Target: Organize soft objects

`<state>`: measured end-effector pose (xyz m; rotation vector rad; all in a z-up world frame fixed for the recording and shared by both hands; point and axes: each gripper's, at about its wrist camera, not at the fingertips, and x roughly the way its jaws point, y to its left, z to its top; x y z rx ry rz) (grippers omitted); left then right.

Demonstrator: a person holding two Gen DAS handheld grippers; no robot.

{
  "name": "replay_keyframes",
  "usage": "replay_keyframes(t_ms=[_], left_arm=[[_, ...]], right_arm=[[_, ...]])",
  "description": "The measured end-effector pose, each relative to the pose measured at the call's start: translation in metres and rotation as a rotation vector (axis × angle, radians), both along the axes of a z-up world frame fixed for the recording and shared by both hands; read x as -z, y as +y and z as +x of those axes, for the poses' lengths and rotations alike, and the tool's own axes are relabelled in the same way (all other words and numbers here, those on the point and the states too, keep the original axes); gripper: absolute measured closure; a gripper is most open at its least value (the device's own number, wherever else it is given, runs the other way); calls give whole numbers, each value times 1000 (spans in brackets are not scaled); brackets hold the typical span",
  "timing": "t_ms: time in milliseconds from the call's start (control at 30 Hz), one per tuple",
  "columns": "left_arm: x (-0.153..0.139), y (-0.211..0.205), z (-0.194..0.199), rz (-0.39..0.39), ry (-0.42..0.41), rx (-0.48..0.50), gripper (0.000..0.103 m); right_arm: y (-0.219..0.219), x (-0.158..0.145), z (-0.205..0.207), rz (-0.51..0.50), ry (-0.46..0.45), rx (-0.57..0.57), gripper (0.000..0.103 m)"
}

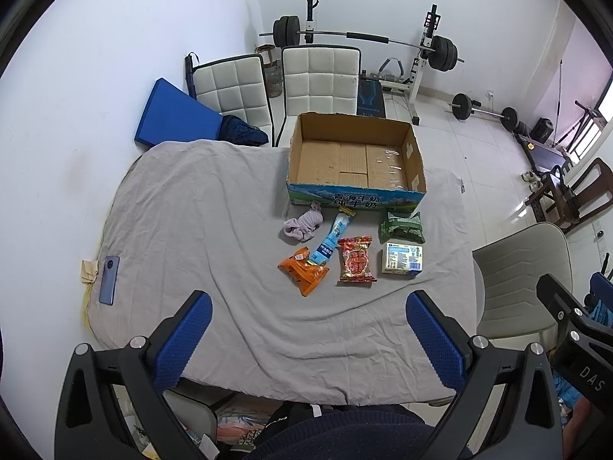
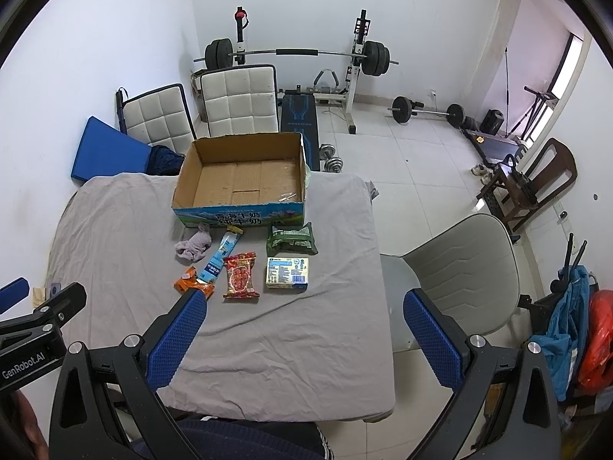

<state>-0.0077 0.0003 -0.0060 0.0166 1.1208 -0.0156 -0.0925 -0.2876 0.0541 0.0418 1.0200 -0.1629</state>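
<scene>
Six soft items sit in a loose cluster on the grey sheet [image 1: 214, 230], just in front of the empty cardboard box [image 1: 356, 161], likely staged there so each is a short carry into it. Nearest the box: a crumpled lilac cloth [image 1: 302, 225] on the left and a green pack [image 1: 402, 226] on the right. A blue-white sachet [image 1: 332, 239] lies diagonally, its lower end overlapping the orange packet [image 1: 304, 270]. The red snack bag [image 1: 356, 260] and a pale yellow pack [image 1: 403, 260] sit beside it, apart from each other.

Left gripper [image 1: 306, 329] hangs over the near edge of the sheet, fingers spread wide, nothing between them. Right gripper [image 2: 306, 329] likewise released and empty, hovering well short of the items; its left finger visually covers part of the orange packet but contact is not evident.

Box is open-topped, so drops need no lid work. Judgement: task not started, all six still outside. A phone [image 1: 109, 280] lies far left, not part of it.
</scene>
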Motion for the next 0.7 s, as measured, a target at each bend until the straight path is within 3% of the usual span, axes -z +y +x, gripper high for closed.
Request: replay_keyframes(t_ms=[167,333,500,633,700], left_arm=[[3,3,5,2,-6,-14,0],[34,15,44,3,11,-76,0],[107,24,94,90,100,-110,0],[183,30,127,78,263,-125,0],[220,32,136,52,332,-138,0]], right_arm=[[-5,9,9,29,8,8,0],[-28,54,47,87,78,46,0],[-45,136,109,112,205,66,0],[-52,216,154,121,324,58,0],[-49,253,173,113,381,0,0]])
